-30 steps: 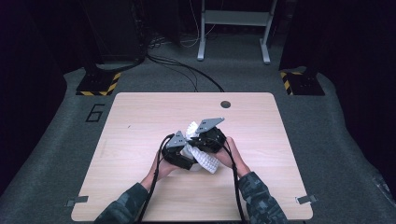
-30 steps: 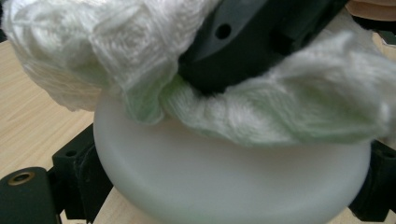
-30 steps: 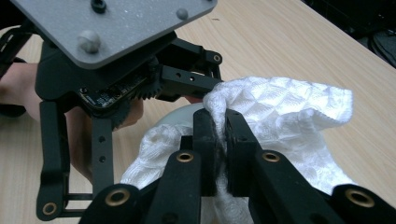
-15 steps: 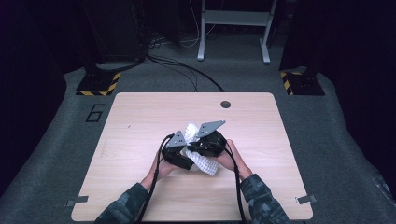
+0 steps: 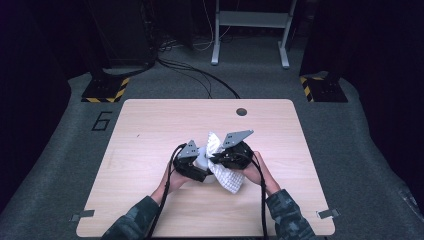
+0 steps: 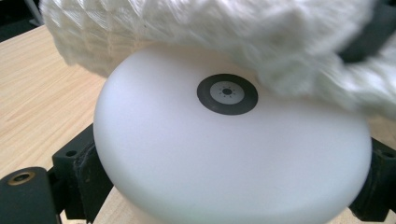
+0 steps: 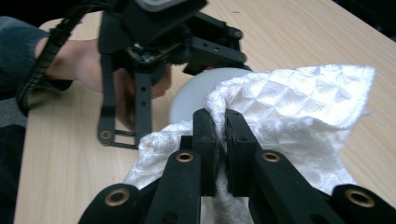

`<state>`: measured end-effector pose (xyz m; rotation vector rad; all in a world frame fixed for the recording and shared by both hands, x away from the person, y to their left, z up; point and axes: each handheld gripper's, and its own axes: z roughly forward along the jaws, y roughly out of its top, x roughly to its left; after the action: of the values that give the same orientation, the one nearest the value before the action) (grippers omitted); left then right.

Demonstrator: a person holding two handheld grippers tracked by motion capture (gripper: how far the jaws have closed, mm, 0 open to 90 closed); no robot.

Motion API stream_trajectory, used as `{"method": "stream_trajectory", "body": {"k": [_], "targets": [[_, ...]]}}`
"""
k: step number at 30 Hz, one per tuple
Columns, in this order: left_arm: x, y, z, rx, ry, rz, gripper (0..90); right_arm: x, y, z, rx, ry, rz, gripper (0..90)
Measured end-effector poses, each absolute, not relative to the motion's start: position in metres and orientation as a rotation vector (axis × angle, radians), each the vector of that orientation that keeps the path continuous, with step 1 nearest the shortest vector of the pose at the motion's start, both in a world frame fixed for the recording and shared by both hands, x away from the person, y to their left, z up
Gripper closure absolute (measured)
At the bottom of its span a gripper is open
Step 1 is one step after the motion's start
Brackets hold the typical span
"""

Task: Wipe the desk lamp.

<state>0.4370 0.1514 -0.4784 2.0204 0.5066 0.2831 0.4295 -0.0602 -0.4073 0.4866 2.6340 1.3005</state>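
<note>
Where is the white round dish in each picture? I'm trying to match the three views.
High view: the white round dish sits at table centre, mostly hidden between the left gripper and the cloth.
Left gripper view: the dish spans the middle, its edges between the jaws.
Right gripper view: its rim shows at centre, behind the cloth.
Shared landmark: the white waffle cloth.

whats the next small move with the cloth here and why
Probably sweep the right gripper, shut on the white cloth, on across the white disc held between the left gripper's jaws: the cloth covers just the disc's upper edge, leaving most of its face bare.
</note>
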Motion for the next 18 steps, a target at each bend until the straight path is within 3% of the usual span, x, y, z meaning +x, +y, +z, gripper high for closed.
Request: {"method": "stream_trajectory", "body": {"k": [18], "targets": [[0.437, 0.151, -0.478, 2.026, 0.508, 0.277, 8.8, 0.445, -0.029, -0.408, 0.559, 2.564, 1.248, 84.9]]}}
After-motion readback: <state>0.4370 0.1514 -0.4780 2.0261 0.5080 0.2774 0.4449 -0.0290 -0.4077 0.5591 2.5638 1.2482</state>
